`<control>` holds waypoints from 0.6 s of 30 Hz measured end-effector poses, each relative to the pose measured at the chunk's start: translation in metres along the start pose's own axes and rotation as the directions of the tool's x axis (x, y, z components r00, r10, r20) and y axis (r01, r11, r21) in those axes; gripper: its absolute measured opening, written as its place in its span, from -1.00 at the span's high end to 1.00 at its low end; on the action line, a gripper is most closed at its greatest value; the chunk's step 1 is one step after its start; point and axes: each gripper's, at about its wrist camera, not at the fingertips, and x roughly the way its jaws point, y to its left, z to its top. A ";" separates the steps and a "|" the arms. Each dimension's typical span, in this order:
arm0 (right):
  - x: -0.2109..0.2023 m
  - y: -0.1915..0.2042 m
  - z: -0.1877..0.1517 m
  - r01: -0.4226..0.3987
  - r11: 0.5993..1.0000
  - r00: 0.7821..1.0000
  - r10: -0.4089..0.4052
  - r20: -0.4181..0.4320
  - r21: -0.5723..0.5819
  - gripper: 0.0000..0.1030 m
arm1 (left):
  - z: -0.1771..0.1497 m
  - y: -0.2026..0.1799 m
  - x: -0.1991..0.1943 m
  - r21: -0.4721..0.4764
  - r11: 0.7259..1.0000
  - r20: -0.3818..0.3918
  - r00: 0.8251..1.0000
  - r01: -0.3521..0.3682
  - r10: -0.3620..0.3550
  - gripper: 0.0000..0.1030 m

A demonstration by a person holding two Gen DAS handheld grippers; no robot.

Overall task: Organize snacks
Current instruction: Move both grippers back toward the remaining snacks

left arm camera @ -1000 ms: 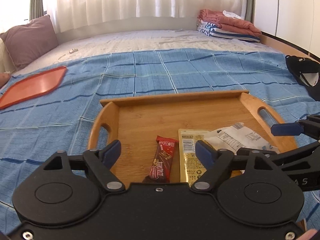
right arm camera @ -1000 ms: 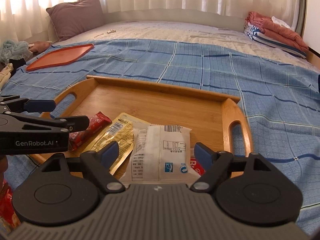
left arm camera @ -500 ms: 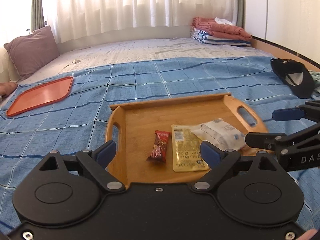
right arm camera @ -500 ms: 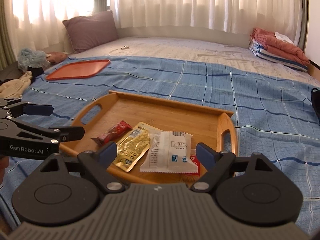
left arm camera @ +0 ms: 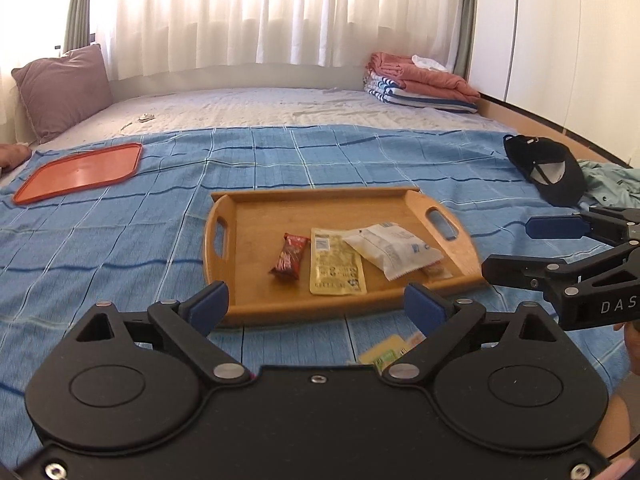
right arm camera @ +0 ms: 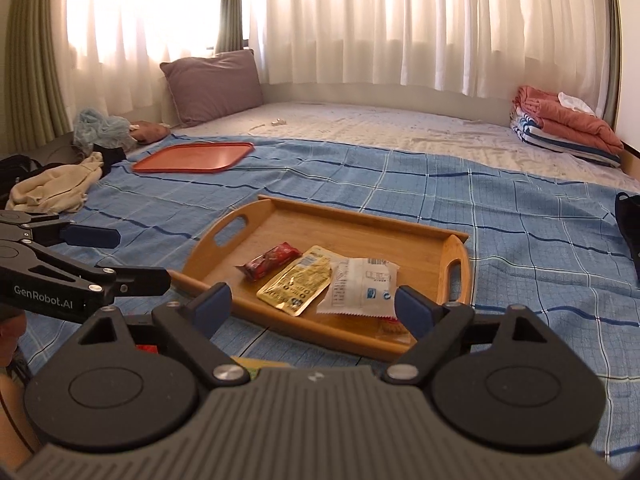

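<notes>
Snack tray [left arm camera: 416, 204] beyond both grippers, clear of jaws; both spread, empty.

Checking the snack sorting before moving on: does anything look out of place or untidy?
On the wooden tray, the white packet lies askew over the yellow packet and another wrapper. More packets lie on the blue blanket, outside the tray.
</notes>
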 end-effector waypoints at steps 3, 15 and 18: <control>-0.011 0.005 -0.008 -0.004 1.000 1.000 0.004 0.010 -0.010 -0.81 | -0.009 0.000 -0.014 -0.003 1.000 0.021 1.000 -0.011 0.011 -0.85; -0.028 0.023 -0.059 0.013 0.999 1.000 -0.013 -0.010 -0.041 -0.81 | -0.061 -0.003 -0.042 0.037 0.999 0.030 0.999 -0.030 0.029 -0.94; -0.024 0.023 -0.074 0.019 0.999 0.999 -0.020 -0.036 -0.030 -0.81 | -0.075 -0.003 -0.040 0.030 0.999 0.019 0.999 -0.042 0.042 -0.95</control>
